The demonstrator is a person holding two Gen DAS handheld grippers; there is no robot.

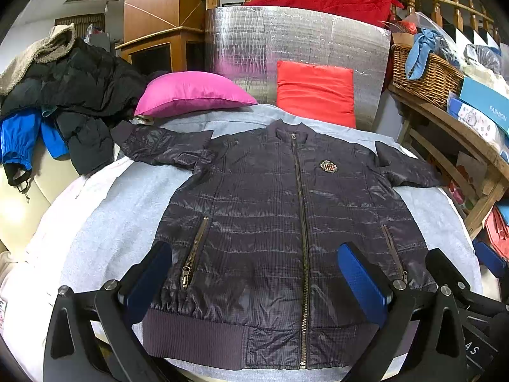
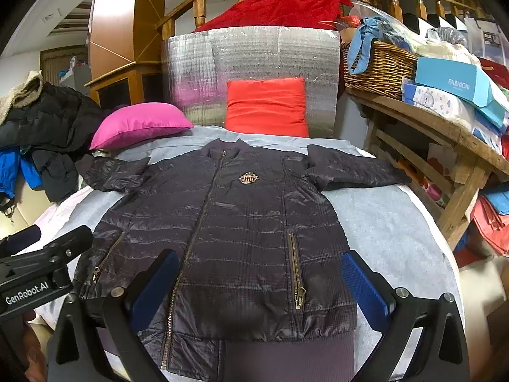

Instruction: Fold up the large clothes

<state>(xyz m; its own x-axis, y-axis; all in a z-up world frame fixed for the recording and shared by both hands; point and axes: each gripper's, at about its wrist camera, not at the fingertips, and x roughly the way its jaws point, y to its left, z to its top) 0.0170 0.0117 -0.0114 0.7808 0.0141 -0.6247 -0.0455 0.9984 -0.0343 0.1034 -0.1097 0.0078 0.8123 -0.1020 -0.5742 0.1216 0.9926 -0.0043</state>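
Both tongs, left (image 1: pixel 254 283) and right (image 2: pixel 261 289), hang spread above the hem of the jacket (image 1: pixel 286 210), which lies flat, zipped, sleeves out.

Bkgd: pink cushion (image 1: pixel 191 97) ctr-left, red cushion (image 1: pixel 316 94) ctr, wicker basket (image 1: pixel 423 74) upper right, black coat pile (image 1: pixel 82 89) left.

Dark quilted jacket (image 2: pixel 241 222) lies flat, zipped, sleeves spread, on grey cover (image 2: pixel 381 222); right claw (image 2: pixel 257 289) hovers spread wide above its hem
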